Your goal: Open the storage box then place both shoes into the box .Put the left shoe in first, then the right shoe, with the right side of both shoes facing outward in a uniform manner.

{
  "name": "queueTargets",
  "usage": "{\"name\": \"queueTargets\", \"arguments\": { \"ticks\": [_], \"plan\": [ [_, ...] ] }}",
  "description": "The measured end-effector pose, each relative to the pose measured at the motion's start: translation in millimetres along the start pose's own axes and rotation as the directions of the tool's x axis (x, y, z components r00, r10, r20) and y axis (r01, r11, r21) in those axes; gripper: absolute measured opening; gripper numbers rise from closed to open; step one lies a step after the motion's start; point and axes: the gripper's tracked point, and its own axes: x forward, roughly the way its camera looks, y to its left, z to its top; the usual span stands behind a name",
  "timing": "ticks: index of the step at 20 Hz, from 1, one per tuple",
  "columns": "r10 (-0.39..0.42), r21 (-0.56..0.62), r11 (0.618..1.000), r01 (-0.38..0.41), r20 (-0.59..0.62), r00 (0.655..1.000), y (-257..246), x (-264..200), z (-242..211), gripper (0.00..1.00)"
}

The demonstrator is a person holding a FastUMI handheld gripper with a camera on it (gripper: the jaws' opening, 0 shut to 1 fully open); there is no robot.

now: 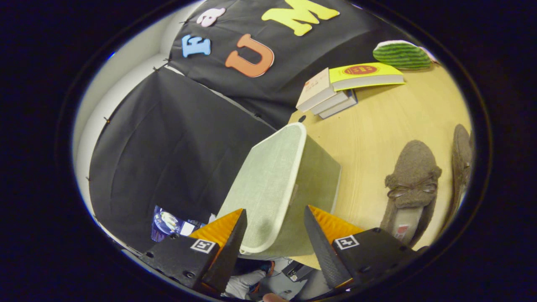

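The storage box (289, 180) is pale green fabric with a white-rimmed lid (268, 176) lying shut on it. It stands at the edge of the wooden table (373, 138). My gripper (275, 216) is open, and the near corner of the box and lid rim sits between its fingers. One finger (235, 235) lies over the lid's top, the other finger (321, 239) beside the box wall; I see no firm press. Two brown fuzzy shoes with bows lie on the table past the box: one shoe (413, 184) close by, the other shoe (461, 163) beyond it.
A stack of books (335, 90) with a yellow one on top lies far down the table, with a green striped watermelon-like cushion (400, 54) behind it. Black cloth walls (168, 147) stand close beside the box. A person's clothing (268, 277) shows below the fingers.
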Motion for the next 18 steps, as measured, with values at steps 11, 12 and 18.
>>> {"name": "queueTargets", "arguments": {
  "ticks": [11,12,18],
  "plan": [
    [0.121,0.171,0.979,-0.112,-0.042,0.992,19.0,9.0,1.0,0.21],
    [0.12,0.163,0.98,-0.112,-0.04,0.992,23.7,7.5,0.8,0.15],
    [0.146,0.161,0.976,-0.147,0.021,0.989,72.7,-8.6,19.9,0.08]
  ]
}}
